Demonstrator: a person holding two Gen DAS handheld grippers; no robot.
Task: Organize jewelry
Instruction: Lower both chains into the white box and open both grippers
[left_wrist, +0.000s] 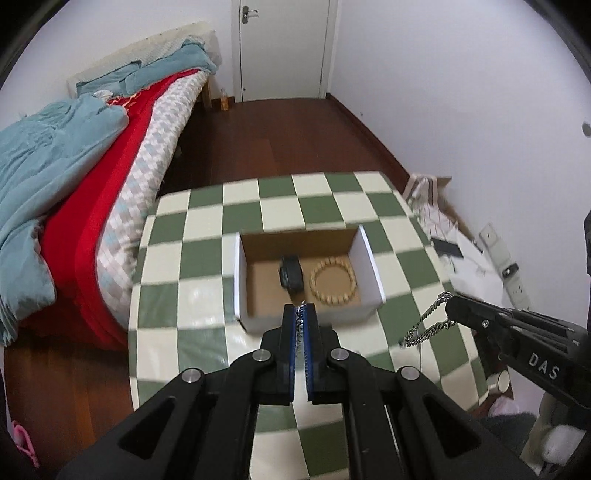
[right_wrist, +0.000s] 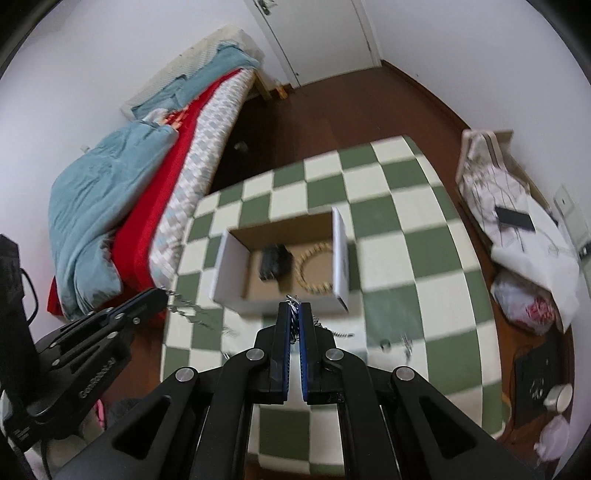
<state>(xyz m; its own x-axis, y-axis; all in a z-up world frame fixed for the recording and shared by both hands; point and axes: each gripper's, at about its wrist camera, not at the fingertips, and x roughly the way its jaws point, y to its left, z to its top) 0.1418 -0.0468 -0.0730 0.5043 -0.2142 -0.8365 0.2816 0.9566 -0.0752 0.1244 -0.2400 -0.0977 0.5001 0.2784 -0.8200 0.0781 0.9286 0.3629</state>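
Your left gripper (left_wrist: 303, 314) is pinched nearly closed on one end of a silver chain (left_wrist: 424, 326), and your right gripper (right_wrist: 294, 310) is pinched just as tight on the other end, so the chain hangs slack between the two, above the checked bench (left_wrist: 207, 266) and just short of the box (left_wrist: 371, 258).

The box sits straight ahead of both grippers, its near wall almost under the left tips. From here the main risk, as I judge it, is the sagging middle of the chain: if you carry it forward low, the loop could catch on the near wall of the box and drag the box across the cloth, or end up draped over the rim instead of inside. Letting go with one gripper before the other would make the free end swing, and it could fall on the bench outside. Both views are blurred, so judge your height with care.

Inside the box, beyond your left tips, a dark watch (left_wrist: 291, 275) lies near the middle and a ring of wooden beads (left_wrist: 332, 281) lies just right of it. The floor of the box to the left of the watch is bare, and that looks like the safest spot.
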